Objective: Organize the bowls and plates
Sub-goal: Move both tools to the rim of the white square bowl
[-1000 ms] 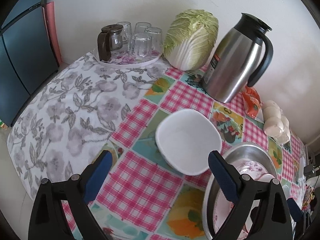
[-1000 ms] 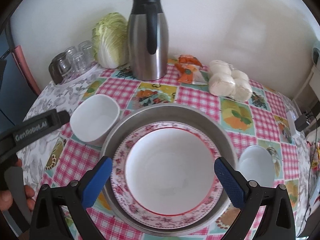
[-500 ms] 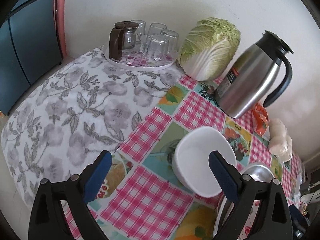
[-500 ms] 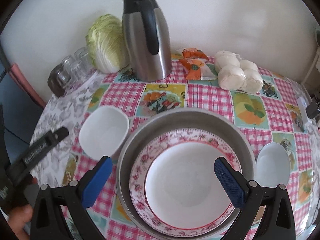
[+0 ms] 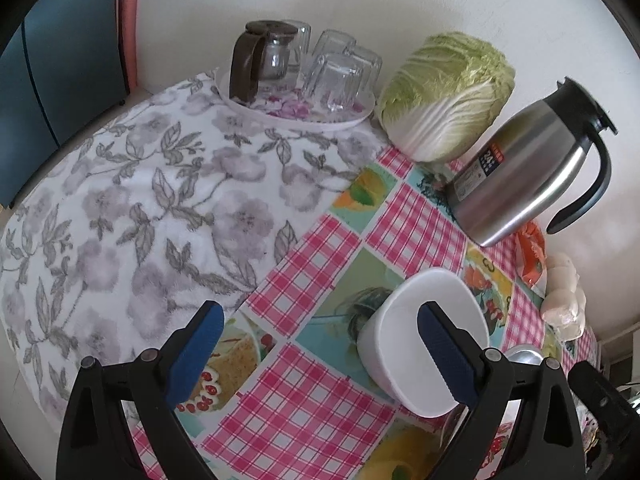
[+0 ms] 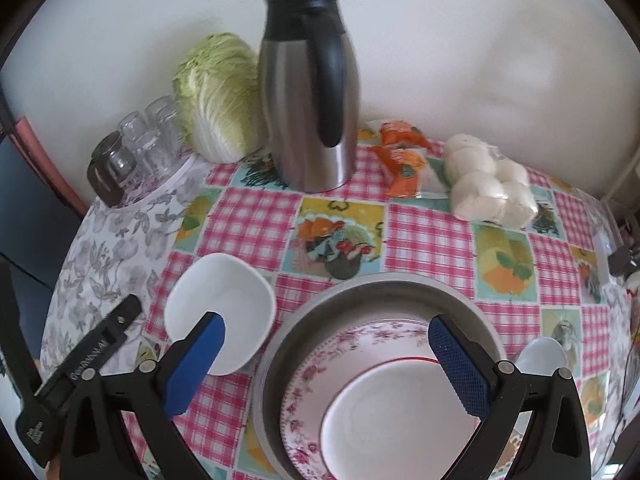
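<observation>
thermos (image 6: pixel 310 92) and cabbage (image 6: pixel 218 96) behind basin (image 6: pixel 472 312).

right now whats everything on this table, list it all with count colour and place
square bowl: 1, white, left of the basin
metal basin: 1, grey, front centre
floral plate: 1, pink-rimmed, inside the basin
round bowl: 1, white, right of the basin
thermos jug: 1, steel and black, back centre
cabbage: 1, green, left of the jug
glasses: several, clear, on the back-left tray
glass pot: 1, brown-handled, same tray
buns: 1 bag, white, back right
orange packets: orange, beside the buns
left gripper: open
right gripper: open
</observation>
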Action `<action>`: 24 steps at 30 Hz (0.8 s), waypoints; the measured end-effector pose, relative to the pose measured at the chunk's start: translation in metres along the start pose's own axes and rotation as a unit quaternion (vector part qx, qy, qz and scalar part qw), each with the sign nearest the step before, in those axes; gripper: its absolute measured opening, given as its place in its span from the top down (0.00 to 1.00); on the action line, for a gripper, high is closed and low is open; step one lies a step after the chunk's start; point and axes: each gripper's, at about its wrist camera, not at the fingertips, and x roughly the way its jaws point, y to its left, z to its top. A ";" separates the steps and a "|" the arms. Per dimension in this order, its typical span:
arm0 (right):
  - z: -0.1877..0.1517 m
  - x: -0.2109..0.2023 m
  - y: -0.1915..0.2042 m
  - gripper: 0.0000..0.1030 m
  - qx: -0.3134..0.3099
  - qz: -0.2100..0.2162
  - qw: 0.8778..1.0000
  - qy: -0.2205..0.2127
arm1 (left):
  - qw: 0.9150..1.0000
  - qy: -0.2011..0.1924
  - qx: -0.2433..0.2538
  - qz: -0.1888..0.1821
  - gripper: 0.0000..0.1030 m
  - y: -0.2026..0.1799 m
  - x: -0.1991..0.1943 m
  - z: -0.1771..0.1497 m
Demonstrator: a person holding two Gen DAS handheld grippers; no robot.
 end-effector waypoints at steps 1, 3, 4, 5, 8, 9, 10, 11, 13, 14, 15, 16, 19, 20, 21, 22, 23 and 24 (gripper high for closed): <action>0.002 0.002 0.001 0.00 0.002 0.004 1.000 0.005 | 1.000 0.002 0.002 0.001 0.05 -0.001 0.002 0.000; 0.006 0.007 0.003 0.00 -0.001 0.003 1.000 0.008 | 1.000 0.006 0.001 -0.002 0.05 -0.001 0.004 -0.001; 0.006 0.008 0.004 0.00 -0.005 -0.001 1.000 0.007 | 1.000 0.007 -0.003 -0.006 0.05 -0.001 0.005 -0.001; 0.008 0.011 0.006 0.00 -0.009 -0.006 1.000 0.006 | 1.000 0.007 -0.007 -0.011 0.05 0.000 0.006 -0.001; 0.011 0.022 0.010 0.00 -0.019 -0.008 1.000 0.015 | 1.000 0.011 -0.011 -0.012 0.05 0.001 0.010 -0.001; 0.012 0.025 0.013 0.01 -0.023 -0.006 1.000 0.018 | 1.000 0.013 -0.012 -0.012 0.05 0.001 0.012 -0.001; 0.012 0.028 0.015 0.01 -0.028 -0.005 0.999 0.019 | 1.000 0.017 -0.012 -0.016 0.05 0.001 0.015 -0.001; 0.012 0.032 0.018 0.02 -0.034 -0.006 0.999 0.020 | 1.000 0.021 -0.013 -0.019 0.05 0.001 0.018 -0.001; 0.012 0.038 0.024 0.07 -0.042 -0.005 0.999 0.022 | 0.999 0.030 -0.015 -0.025 0.05 -0.001 0.024 -0.003; 0.012 0.043 0.027 0.12 -0.046 -0.004 0.999 0.025 | 0.999 0.033 -0.013 -0.026 0.05 -0.002 0.026 -0.004; 0.012 0.046 0.029 0.18 -0.048 -0.003 0.998 0.028 | 0.999 0.035 -0.012 -0.026 0.06 -0.004 0.028 -0.004; 0.013 0.051 0.032 0.22 -0.050 0.000 0.998 0.033 | 0.999 0.039 -0.011 -0.026 0.06 -0.005 0.031 -0.005; 0.011 0.063 0.038 0.33 -0.054 0.004 0.998 0.045 | 0.998 0.050 -0.011 -0.030 0.11 -0.009 0.039 -0.007; 0.011 0.067 0.039 0.40 -0.055 0.004 0.997 0.046 | 0.998 0.055 -0.011 -0.035 0.13 -0.010 0.043 -0.008; 0.010 0.071 0.040 0.46 -0.055 0.004 0.997 0.049 | 0.998 0.058 -0.012 -0.038 0.15 -0.011 0.045 -0.009; 0.010 0.075 0.041 0.48 -0.055 0.006 0.997 0.052 | 0.997 0.062 -0.013 -0.041 0.17 -0.011 0.048 -0.010; 0.010 0.078 0.042 0.51 -0.054 0.008 0.997 0.053 | 0.997 0.066 -0.013 -0.044 0.21 -0.011 0.050 -0.011; 0.010 0.081 0.042 0.55 -0.053 0.012 0.997 0.055 | 0.996 0.069 -0.013 -0.048 0.25 -0.012 0.053 -0.012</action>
